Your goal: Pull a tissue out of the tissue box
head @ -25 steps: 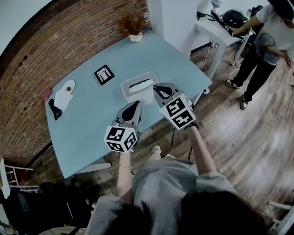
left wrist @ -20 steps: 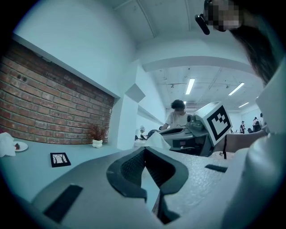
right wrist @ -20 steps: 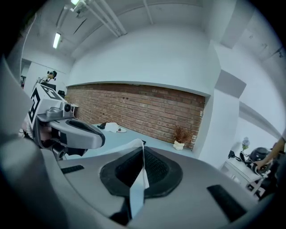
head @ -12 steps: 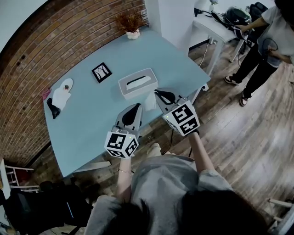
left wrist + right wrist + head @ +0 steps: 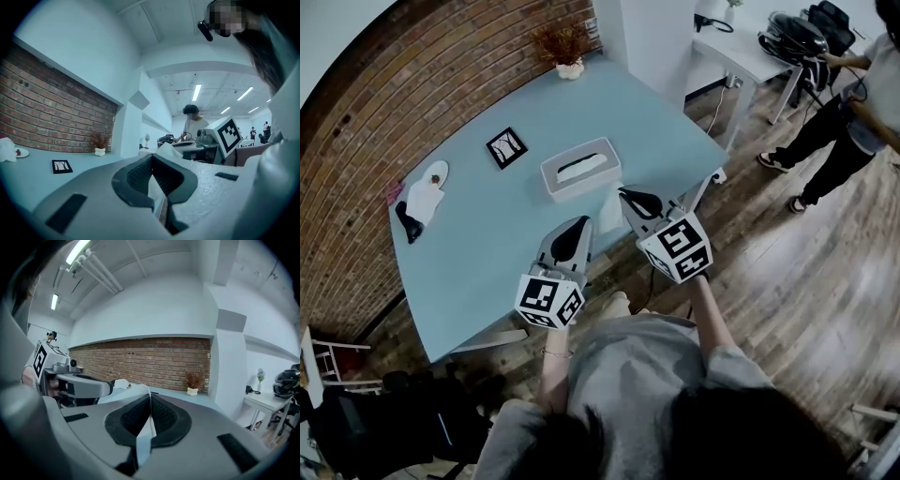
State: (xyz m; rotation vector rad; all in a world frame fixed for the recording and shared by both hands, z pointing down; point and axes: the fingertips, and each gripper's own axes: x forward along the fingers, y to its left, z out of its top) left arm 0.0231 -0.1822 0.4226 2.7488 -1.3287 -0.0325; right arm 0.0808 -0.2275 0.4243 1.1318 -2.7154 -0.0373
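Between the jaws of the right gripper (image 5: 150,397) a thin white tissue (image 5: 144,430) is pinched. The pads are closed flat on the sheet, with one edge curling up just past the tips and the rest trailing down behind them. Ahead of those jaws and well apart from their tips, the tissue box (image 5: 579,169) is seen on the blue table (image 5: 487,244), its slot dark with a little white left in it. No sheet can be made out bridging the box and the jaws in the head view, so the tissue is judged to be free of the slot and the pull itself essentially done. At most, the sheet is left to be drawn a little further clear or set down. Beside the right gripper, the left gripper (image 5: 151,158) is held level and short of the box, with its jaws drawn together at the tips. Nothing is seen gripped there. Only a pale sliver shows in the gap behind the pads, and it cannot be told what that is.
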